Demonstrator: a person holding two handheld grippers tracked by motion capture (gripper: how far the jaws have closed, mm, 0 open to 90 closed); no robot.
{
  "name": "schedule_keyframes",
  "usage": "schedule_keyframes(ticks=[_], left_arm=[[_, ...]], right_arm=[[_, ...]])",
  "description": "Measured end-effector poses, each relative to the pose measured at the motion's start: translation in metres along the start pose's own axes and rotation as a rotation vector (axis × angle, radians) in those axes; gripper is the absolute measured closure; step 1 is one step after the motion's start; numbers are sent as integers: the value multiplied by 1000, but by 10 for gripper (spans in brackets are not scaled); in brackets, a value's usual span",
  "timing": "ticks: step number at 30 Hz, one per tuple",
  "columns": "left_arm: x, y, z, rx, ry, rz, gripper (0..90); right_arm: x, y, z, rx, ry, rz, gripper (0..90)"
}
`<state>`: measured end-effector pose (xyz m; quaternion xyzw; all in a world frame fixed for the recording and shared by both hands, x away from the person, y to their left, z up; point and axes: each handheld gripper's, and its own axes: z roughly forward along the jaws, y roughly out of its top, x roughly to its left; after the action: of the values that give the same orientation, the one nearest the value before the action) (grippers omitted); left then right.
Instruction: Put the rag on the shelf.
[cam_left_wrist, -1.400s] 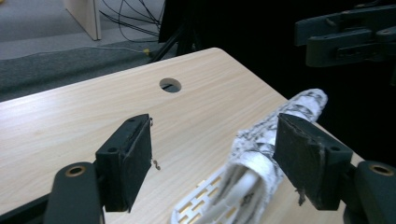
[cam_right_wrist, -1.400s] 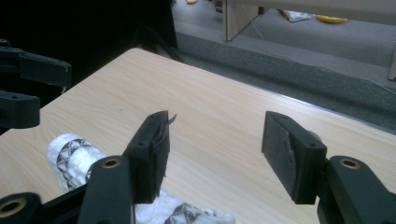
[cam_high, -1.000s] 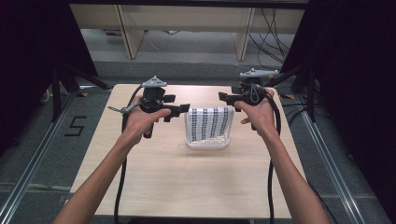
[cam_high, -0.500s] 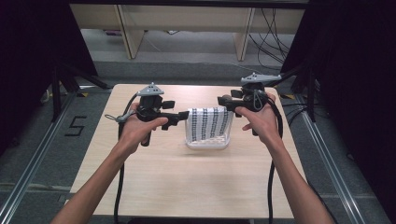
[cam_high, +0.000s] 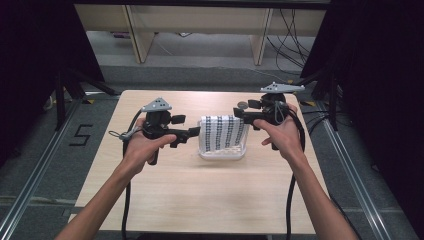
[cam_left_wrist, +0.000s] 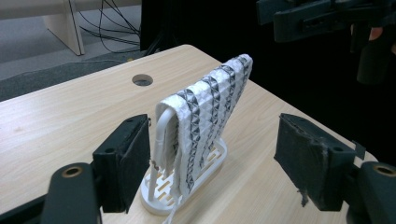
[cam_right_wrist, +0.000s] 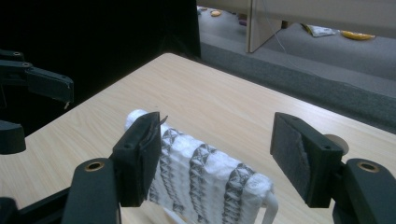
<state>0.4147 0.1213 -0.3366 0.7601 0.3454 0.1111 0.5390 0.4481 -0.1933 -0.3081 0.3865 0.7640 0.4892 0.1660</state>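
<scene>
Now white rack (cam_high: 223, 153) standing upright mid-table (cam_high: 190, 200), draped with patterned white-and-black cloth (cam_high: 224, 132) hanging over its top bar. Left of rack: left gripper (cam_high: 196, 132), jaws released wide, tips just beside cloth's left edge, nothing pinched. Right of rack: right gripper (cam_high: 239, 113), jaws spread and just been opening, near cloth's upper right end, nothing clamped. Round hole (cam_left_wrist: 142, 80) in tabletop beyond rack. Cables trailing from both grippers toward near table edge.
</scene>
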Motion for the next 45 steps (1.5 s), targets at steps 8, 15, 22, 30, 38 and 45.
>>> schedule_keyframes(ticks=[8, 15, 22, 30, 38, 45], left_arm=[[-6, -8, -5, -2, -22, -1, 258], [-9, -14, -9, -1, -24, 6, 258], [-9, -19, -13, -14, -35, 0, 258], [-8, -29, -17, -19, -38, -14, 258], [-12, -35, -20, -16, -42, -14, 258], [-14, -39, -22, -16, -48, -11, 258]], right_arm=[[2, -6, -5, -17, 12, -18, 327], [8, -12, -8, -9, 19, -7, 327], [11, -14, -8, -15, 36, -14, 326], [15, -18, -12, -23, 35, -31, 324], [21, -24, -12, -16, 60, -19, 324], [23, -28, -14, -7, 67, -24, 324]])
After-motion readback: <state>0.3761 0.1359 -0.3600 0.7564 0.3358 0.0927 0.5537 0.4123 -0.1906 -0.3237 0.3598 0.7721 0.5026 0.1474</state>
